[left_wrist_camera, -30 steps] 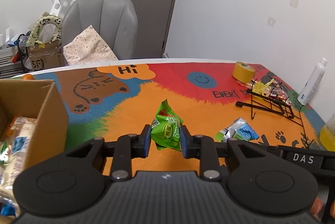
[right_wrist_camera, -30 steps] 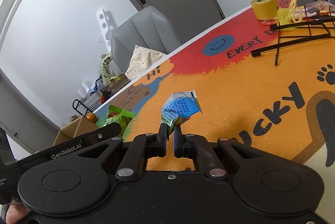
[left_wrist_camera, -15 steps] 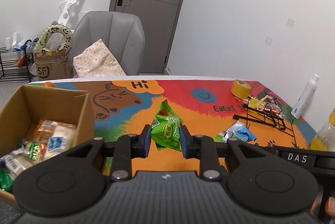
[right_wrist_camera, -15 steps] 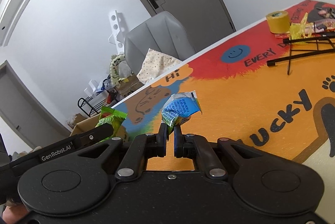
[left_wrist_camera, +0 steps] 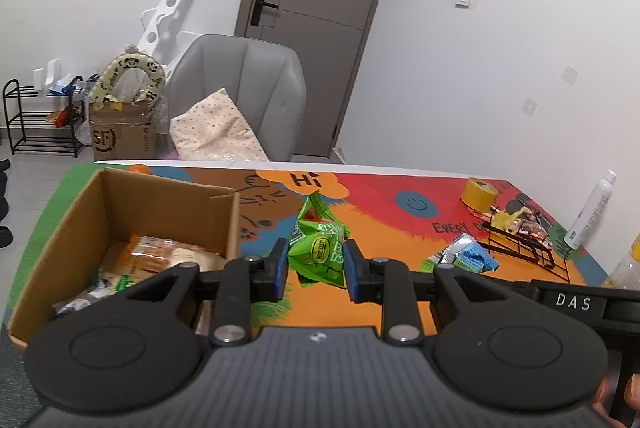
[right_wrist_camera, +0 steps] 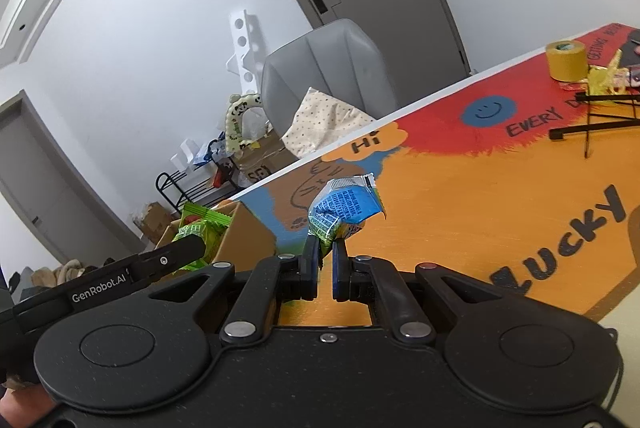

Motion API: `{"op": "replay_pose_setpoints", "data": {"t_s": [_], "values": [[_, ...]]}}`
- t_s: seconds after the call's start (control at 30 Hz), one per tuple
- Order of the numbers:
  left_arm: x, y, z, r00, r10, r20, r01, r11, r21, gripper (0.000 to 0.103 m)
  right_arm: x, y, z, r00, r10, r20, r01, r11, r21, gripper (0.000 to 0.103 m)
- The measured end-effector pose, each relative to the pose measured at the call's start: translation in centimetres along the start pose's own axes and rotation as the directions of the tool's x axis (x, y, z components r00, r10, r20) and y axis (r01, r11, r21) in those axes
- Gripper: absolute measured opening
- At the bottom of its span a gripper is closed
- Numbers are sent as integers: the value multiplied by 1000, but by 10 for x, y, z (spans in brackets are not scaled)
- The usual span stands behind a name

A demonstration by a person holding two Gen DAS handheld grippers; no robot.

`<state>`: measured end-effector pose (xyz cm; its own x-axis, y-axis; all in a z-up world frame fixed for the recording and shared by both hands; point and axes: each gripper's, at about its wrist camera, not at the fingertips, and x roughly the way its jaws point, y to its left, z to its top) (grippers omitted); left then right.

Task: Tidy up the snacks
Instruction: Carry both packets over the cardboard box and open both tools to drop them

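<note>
My left gripper (left_wrist_camera: 316, 268) is shut on a green snack packet (left_wrist_camera: 319, 248) and holds it above the table, just right of an open cardboard box (left_wrist_camera: 76, 224) that has several wrapped snacks inside. My right gripper (right_wrist_camera: 326, 256) is shut on a blue and silver snack packet (right_wrist_camera: 346, 206), also lifted off the table. In the left wrist view that blue packet (left_wrist_camera: 466, 257) shows to the right. In the right wrist view the green packet (right_wrist_camera: 200, 228) and the box (right_wrist_camera: 244, 228) show to the left.
The table has a colourful mat (left_wrist_camera: 400, 224). At its far right are a roll of yellow tape (left_wrist_camera: 478, 194), a black wire rack (left_wrist_camera: 524, 248) with small sweets, and a white spray bottle (left_wrist_camera: 590, 212). A grey chair (left_wrist_camera: 240, 96) stands behind the table.
Both grippers have risen and moved left with their packets. The cardboard box has come fully into the left wrist view and into the right wrist view.
</note>
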<state>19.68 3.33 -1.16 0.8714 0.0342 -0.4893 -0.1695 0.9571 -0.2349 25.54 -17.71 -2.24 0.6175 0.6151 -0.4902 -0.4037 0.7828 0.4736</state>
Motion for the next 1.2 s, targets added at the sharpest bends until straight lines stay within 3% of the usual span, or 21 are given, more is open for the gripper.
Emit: {"op": "replay_pose_setpoints", "data": {"t_s": [0.8, 1.2], "values": [[-10, 90, 17, 988, 152, 24, -149, 983, -110, 27, 49, 71, 1, 992, 87, -87, -97, 989, -113, 5], [-3, 119, 17, 978, 209, -13, -208, 966, -152, 32, 78, 104, -1, 983, 123, -134, -143, 977, -159, 5]]}}
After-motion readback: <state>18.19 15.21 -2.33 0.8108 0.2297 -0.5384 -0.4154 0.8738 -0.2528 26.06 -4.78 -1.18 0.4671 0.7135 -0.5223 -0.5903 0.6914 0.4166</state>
